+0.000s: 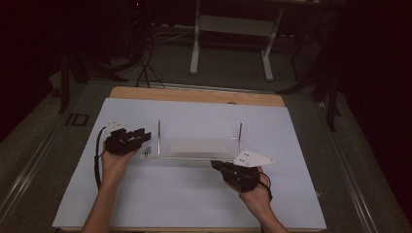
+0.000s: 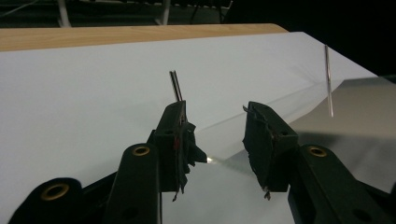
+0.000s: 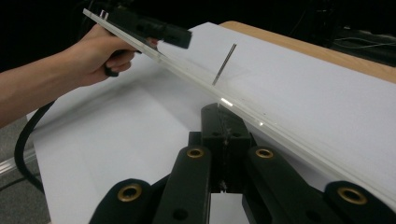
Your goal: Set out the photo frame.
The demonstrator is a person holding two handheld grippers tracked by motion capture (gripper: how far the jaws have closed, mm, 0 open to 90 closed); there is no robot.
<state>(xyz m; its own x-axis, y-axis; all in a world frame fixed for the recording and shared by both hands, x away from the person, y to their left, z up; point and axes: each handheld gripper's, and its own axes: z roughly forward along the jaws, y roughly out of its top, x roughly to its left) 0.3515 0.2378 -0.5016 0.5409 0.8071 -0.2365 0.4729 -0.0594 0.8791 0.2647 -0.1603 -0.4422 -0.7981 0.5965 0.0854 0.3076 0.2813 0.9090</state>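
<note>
A clear acrylic plate (image 1: 194,145) lies on the white sheet, with a thin metal rod (image 1: 159,136) upright near its left end and a second rod (image 1: 240,136) near its right end. My left gripper (image 1: 145,136) is at the plate's left end. In the left gripper view it (image 2: 217,126) stands open with the plate's corner (image 2: 211,159) between the jaws, just past one rod (image 2: 176,86). My right gripper (image 1: 214,165) is at the plate's front edge, right of centre. Its jaws (image 3: 223,116) are shut, tips right at the plate's edge (image 3: 280,133); whether they pinch it is unclear.
A white sheet (image 1: 194,194) covers most of the wooden table (image 1: 194,94), with open room in front of and behind the plate. A white desk frame (image 1: 233,24) and cables stand on the floor beyond the table. The surroundings are dark.
</note>
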